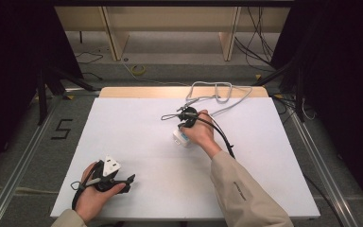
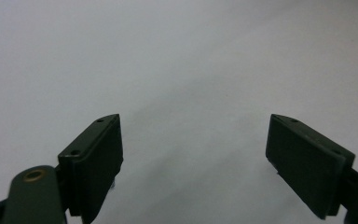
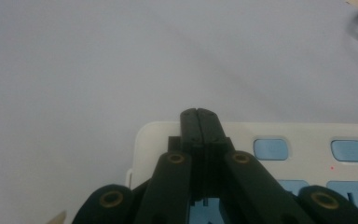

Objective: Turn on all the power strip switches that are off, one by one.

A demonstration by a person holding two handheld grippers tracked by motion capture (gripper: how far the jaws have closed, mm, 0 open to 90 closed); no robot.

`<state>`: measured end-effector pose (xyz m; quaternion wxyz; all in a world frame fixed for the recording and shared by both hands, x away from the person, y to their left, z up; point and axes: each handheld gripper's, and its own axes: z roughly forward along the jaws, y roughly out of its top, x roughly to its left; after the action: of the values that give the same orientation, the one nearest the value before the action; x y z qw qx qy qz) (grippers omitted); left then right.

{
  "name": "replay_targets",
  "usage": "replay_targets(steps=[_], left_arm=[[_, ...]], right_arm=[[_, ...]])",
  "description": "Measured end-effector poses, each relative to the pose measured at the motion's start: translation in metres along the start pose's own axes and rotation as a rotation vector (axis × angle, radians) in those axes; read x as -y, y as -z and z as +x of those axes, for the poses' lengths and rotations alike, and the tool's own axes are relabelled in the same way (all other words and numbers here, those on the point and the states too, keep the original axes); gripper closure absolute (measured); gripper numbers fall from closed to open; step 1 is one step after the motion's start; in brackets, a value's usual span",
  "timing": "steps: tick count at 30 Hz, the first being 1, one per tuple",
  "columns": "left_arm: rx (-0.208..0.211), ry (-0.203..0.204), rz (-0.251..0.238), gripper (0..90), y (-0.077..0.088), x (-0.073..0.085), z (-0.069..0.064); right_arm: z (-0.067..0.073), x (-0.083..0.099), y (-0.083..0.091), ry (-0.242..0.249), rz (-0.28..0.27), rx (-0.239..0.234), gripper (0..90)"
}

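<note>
My right gripper (image 3: pixel 199 112) has its jaws pressed fully together with nothing between them, tips resting over the near end of the white power strip (image 3: pixel 307 149), just beside its pale blue buttons (image 3: pixel 270 149). I judge I am pressing or nudging a switch on the strip, or steadying it, rather than picking it up. The strip lies near the middle of the white bench (image 1: pixel 137 142), under my right hand (image 1: pixel 199 132), and its grey cable (image 1: pixel 217 94) loops away toward the far edge. My left gripper (image 1: pixel 116 182) rests at the near left of the bench, jaws spread wide and empty. Next I would need to line the closed tips squarely on a button and push straight down without sliding the strip. Beyond the bench are grey floor, wooden shelving (image 1: pixel 170 28), dark curtains at both sides and loose cords.
</note>
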<state>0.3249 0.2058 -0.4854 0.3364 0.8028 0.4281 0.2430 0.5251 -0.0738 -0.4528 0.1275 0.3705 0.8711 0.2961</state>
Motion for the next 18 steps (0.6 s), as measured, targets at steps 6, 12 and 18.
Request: replay_targets(steps=[6, 12, 18], left_arm=[[0.001, -0.002, 0.004, 18.7, 0.000, 0.000, 0.001], [0.001, -0.002, 0.002, 18.7, 0.000, 0.000, 0.000], [0.001, -0.006, 0.005, 18.7, 0.000, 0.000, 0.000]], right_arm=[[-0.001, 0.001, 0.002, -0.014, -0.017, -0.006, 90.0], [-0.003, 0.001, 0.006, -0.020, -0.035, -0.007, 90.0], [-0.006, 0.002, 0.014, -0.009, -0.053, -0.001, 90.0]])
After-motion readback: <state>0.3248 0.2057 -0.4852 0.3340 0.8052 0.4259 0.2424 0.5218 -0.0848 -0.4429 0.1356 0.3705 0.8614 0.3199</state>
